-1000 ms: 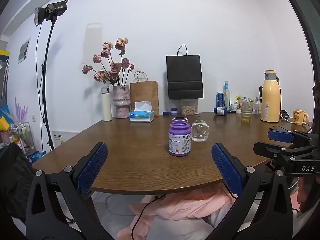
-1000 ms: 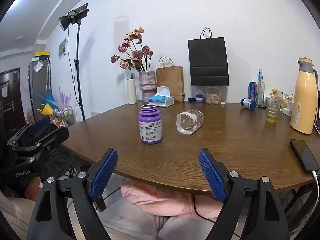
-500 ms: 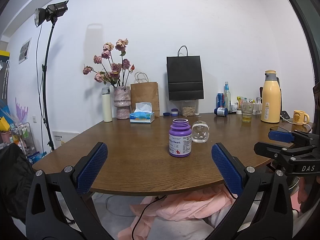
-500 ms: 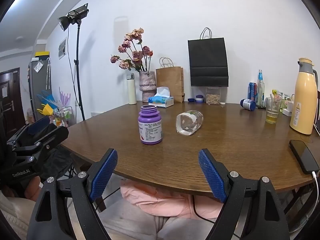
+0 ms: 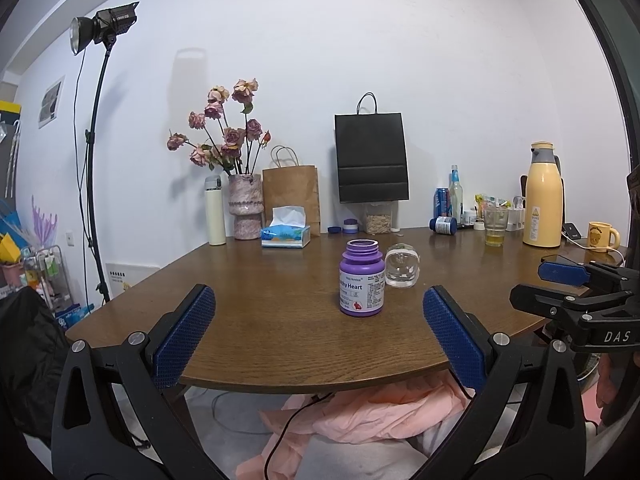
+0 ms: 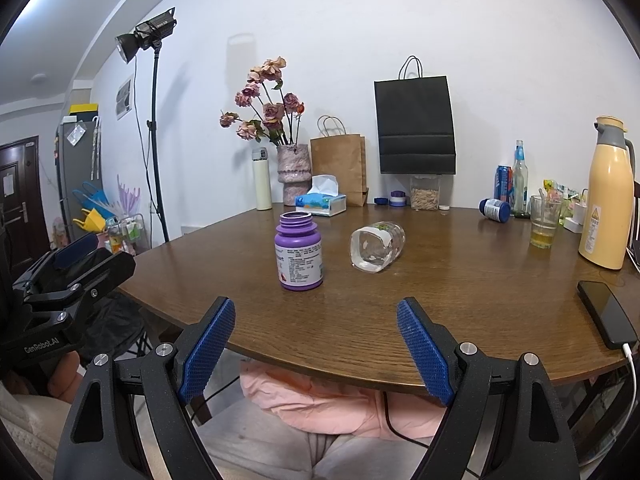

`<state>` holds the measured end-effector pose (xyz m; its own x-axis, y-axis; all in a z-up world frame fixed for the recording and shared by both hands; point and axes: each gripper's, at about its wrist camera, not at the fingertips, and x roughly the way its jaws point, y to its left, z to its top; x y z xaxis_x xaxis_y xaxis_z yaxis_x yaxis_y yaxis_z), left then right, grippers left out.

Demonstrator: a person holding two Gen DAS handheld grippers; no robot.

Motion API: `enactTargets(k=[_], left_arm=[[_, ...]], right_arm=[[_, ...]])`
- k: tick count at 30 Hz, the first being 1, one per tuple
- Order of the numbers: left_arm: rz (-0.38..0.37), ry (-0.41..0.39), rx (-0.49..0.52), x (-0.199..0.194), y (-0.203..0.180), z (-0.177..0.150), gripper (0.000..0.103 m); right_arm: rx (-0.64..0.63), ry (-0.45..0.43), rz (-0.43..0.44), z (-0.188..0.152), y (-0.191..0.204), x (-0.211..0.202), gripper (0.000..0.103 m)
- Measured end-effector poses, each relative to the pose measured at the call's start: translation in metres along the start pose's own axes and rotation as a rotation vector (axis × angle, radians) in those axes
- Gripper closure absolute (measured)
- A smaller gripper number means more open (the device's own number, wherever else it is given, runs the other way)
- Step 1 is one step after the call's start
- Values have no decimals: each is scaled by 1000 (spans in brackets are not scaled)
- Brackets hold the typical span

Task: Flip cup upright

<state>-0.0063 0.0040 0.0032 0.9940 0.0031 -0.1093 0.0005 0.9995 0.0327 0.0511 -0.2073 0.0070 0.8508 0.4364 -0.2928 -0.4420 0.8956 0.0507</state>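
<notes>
A clear glass cup lies on its side on the brown wooden table, its base facing me; it also shows in the left wrist view. An open purple bottle stands upright just left of the cup, and shows in the left wrist view. My right gripper is open and empty, in front of the table's near edge. My left gripper is open and empty, also in front of the near edge. Each gripper shows at the side of the other's view.
A black phone lies on a cable at the table's right edge. A yellow thermos, a glass with yellow liquid, bottles, paper bags, a tissue box and a flower vase stand along the back. Pink cloth lies under the table.
Both views have shifted very slightly; the grippers stay open and the cup and bottle have not moved.
</notes>
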Motion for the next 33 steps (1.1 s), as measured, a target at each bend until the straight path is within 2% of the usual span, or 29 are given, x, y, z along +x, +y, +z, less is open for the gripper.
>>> enactTargets(k=[33], left_arm=[[2, 0, 1, 3, 6, 4, 0]], right_arm=[[2, 9, 0, -3, -2, 2, 16]])
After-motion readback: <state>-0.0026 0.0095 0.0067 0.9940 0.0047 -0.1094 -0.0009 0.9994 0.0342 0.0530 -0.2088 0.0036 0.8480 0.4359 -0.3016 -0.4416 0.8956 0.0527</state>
